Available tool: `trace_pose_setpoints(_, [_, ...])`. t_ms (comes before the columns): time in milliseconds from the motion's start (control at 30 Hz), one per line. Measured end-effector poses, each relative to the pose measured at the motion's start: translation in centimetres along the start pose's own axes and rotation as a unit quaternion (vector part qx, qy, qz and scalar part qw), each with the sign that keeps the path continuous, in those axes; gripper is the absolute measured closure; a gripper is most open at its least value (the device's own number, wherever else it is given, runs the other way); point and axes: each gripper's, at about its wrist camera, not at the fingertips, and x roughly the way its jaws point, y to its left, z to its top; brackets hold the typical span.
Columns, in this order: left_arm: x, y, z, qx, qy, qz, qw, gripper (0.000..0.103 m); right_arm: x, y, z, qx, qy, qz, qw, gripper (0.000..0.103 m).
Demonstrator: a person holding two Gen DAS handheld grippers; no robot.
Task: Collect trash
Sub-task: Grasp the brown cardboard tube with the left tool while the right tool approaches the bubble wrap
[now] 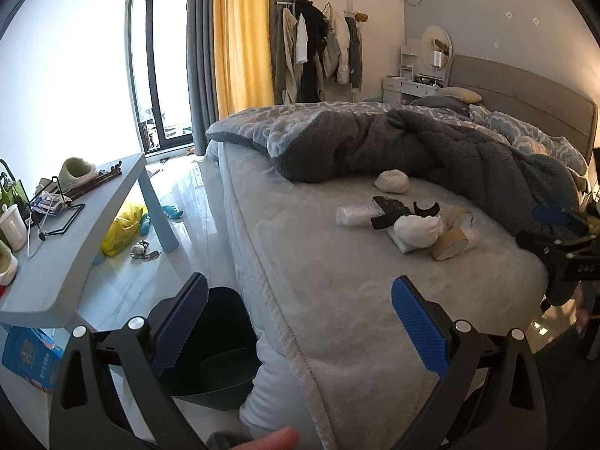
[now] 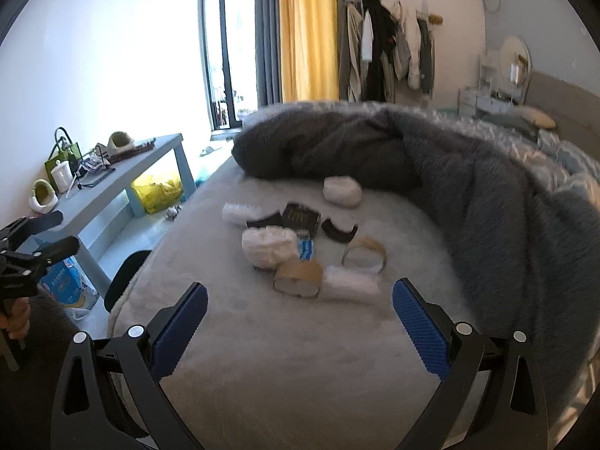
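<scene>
The left gripper (image 1: 300, 326) is held wide apart and empty over the bed's (image 1: 337, 300) edge, above a black bin (image 1: 221, 356) on the floor; the right gripper (image 2: 300, 328), jaws likewise spread, is aimed at trash scattered mid-bed: a tape roll (image 2: 298, 279), crumpled tissue (image 2: 268, 243), black scraps (image 2: 339, 230)

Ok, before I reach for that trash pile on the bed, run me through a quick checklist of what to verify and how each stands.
1. Right gripper open, empty: ok.
2. Left gripper open, empty: ok.
3. Path over the bed to the cardboard tape roll unobstructed: ok.
4. Black bin beside the bed, mouth showing: ok.
5. Grey blanket clear of the pile: ok.
6. Right wrist view sharp: not ok, blurred.
</scene>
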Motion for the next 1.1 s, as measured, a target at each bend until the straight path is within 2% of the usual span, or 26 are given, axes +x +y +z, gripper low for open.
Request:
trace_pose_setpoints(67, [0.5,0.4,-0.1,-0.006,0.004,-0.004,1.0,0.003,0.6,0.0,-0.4,0.004,0.006,0.005,1.0,0.003])
trace_pose_setpoints(167, [1.1,0.8,-0.3,-0.006,0.006,-0.008,0.9999,0.003,1.1,0.5,-0.5,-0.007,0.005,-0.018,1.0,0.003])
trace_pose_setpoints(300, [1.4,1.1,-0.1,-0.013,0.0,-0.01,0.9999,0.003,1.8,0.3,-0.7,0.007,0.004,-0.032,0.999,0.003])
trace_pose_setpoints(567, [3.5,-0.5,0.6,-0.014,0.012,-0.067,0.9976,0.004,3.9,-0.4,-0.9,0.033,0.007,-0.05,0.998,0.003])
trace_pose_setpoints(733, [4.7,-1.8,1.1,-0.018,0.017,-0.099,0.9948,0.005,4.7,-1.7,-1.0,0.042,0.007,-0.044,0.998,0.003])
trace_pose_setpoints(967, [6.8,-3.5,1.9,-0.007,0.021,-0.109,0.9938,0.005,5.3,-3.7,-1.3,0.06,0.008,-0.028,0.998,0.003])
trace_pose_setpoints(1100, [8.2,-4.7,2.4,-0.014,0.03,-0.13,0.9909,0.005,5.1,-5.3,-1.3,0.074,0.003,-0.024,0.997,0.007])
